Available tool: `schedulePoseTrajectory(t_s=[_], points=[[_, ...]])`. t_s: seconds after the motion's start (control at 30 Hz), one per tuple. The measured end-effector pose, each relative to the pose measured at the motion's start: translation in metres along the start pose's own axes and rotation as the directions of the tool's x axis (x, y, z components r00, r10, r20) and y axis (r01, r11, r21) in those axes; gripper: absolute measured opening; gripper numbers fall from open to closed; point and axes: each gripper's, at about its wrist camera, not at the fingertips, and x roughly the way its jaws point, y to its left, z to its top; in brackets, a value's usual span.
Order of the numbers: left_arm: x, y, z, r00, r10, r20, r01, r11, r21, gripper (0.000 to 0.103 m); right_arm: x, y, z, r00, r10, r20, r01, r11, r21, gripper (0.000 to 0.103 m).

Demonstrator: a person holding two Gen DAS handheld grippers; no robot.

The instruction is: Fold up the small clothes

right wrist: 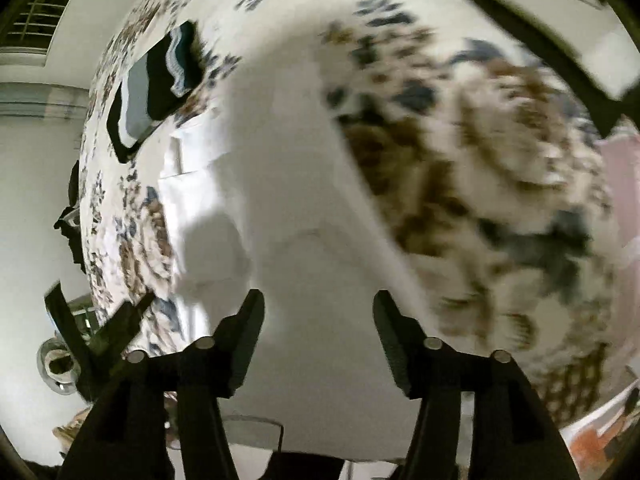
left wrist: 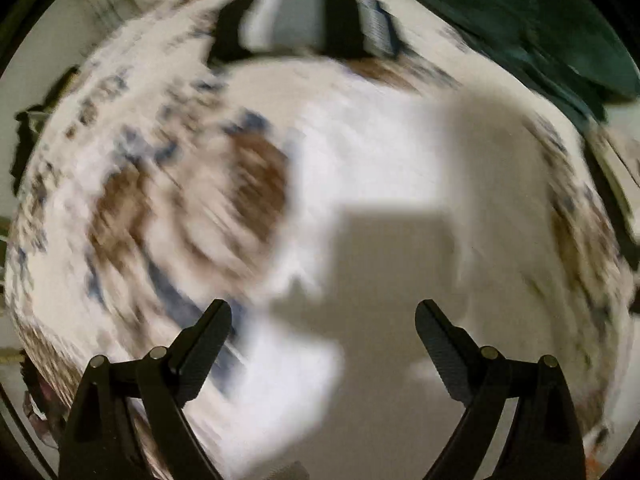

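A white garment (left wrist: 360,168) lies spread on a floral bedsheet (left wrist: 120,200); the left wrist view is blurred by motion. My left gripper (left wrist: 323,320) is open and empty just above the garment's near part. In the right wrist view the same white garment (right wrist: 288,184) runs up the middle of the sheet (right wrist: 500,168). My right gripper (right wrist: 319,312) is open and empty over the garment's near end. My left gripper also shows at the lower left of the right wrist view (right wrist: 100,332).
A stack of folded dark and grey clothes (left wrist: 308,24) lies at the far side of the bed, also seen in the right wrist view (right wrist: 156,84). A dark green cloth (left wrist: 520,20) lies at the far right. White walls surround the bed.
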Motion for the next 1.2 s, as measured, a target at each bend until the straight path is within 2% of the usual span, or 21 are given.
schedulePoseTrajectory(t_s=[0.03,0.1,0.17,0.27,0.33,0.4,0.43,0.47,0.5,0.53,0.57,0.7,0.83,1.0,1.13,1.2], points=[[0.001,-0.017,-0.012,0.999,-0.019,-0.032,0.019,1.000,0.000,0.094,-0.009,-0.016,-0.004,1.000,-0.018,-0.008,0.018,1.000,-0.013,0.061],[0.009,-0.065,-0.047,0.986,-0.095,-0.134,0.095,0.995,-0.006,0.094,-0.022,-0.048,-0.008,0.998,-0.058,-0.030,0.057,0.998,-0.034,0.061],[0.018,-0.117,-0.083,0.958,-0.161,-0.239,0.161,0.987,-0.018,0.094,-0.038,-0.072,-0.013,0.995,-0.099,-0.028,0.097,0.994,-0.059,0.061],[0.033,-0.191,-0.130,0.898,-0.257,-0.358,0.261,0.965,-0.038,0.094,-0.054,-0.103,-0.012,0.991,-0.134,-0.017,0.133,0.988,-0.083,0.061],[0.045,-0.228,-0.150,0.866,-0.297,-0.402,0.300,0.952,-0.057,0.093,-0.063,-0.127,-0.009,0.988,-0.152,-0.014,0.150,0.986,-0.076,0.061],[0.053,-0.255,-0.161,0.846,-0.330,-0.418,0.331,0.941,-0.074,0.091,-0.067,-0.146,-0.005,0.986,-0.166,-0.008,0.165,0.984,-0.062,0.061],[0.060,-0.266,-0.164,0.846,-0.323,-0.424,0.327,0.943,-0.066,0.086,-0.066,-0.154,-0.003,0.985,-0.171,-0.008,0.170,0.984,-0.056,0.061],[0.068,-0.278,-0.167,0.849,-0.310,-0.428,0.321,0.946,-0.050,0.061,-0.065,-0.162,0.001,0.985,-0.170,-0.008,0.169,0.984,-0.050,0.061],[0.074,-0.288,-0.169,0.851,-0.296,-0.433,0.314,0.949,-0.031,0.027,-0.063,-0.167,0.006,0.986,-0.166,-0.009,0.166,0.985,-0.042,0.061],[0.081,-0.297,-0.173,0.857,-0.267,-0.440,0.295,0.955,-0.005,0.013,-0.058,-0.168,0.010,0.986,-0.163,-0.013,0.163,0.986,-0.037,0.061],[0.085,-0.302,-0.176,0.865,-0.248,-0.436,0.281,0.960,0.012,0.006,-0.053,-0.168,0.016,0.988,-0.151,-0.020,0.150,0.988,-0.034,0.061],[0.069,-0.294,-0.176,0.898,-0.269,-0.349,0.285,0.959,-0.005,0.001,-0.038,-0.154,0.044,0.995,-0.089,-0.032,0.088,0.995,-0.056,0.061],[0.043,-0.271,-0.173,0.923,-0.263,-0.280,0.269,0.963,-0.018,0.001,-0.004,-0.112,0.088,0.999,-0.008,-0.051,0.003,0.994,-0.111,0.061],[0.024,-0.240,-0.173,0.936,-0.274,-0.221,0.266,0.962,-0.067,0.001,0.049,-0.058,0.145,0.989,0.107,-0.104,-0.118,0.987,-0.107,0.061],[0.013,-0.208,-0.185,0.943,-0.278,-0.182,0.259,0.959,-0.118,0.001,0.093,-0.014,0.191,0.980,0.148,-0.130,-0.162,0.981,-0.109,0.061],[0.010,-0.196,-0.188,0.947,-0.277,-0.165,0.253,0.956,-0.150,0.001,0.108,-0.005,0.208,0.976,0.167,-0.140,-0.179,0.981,-0.078,0.061]])
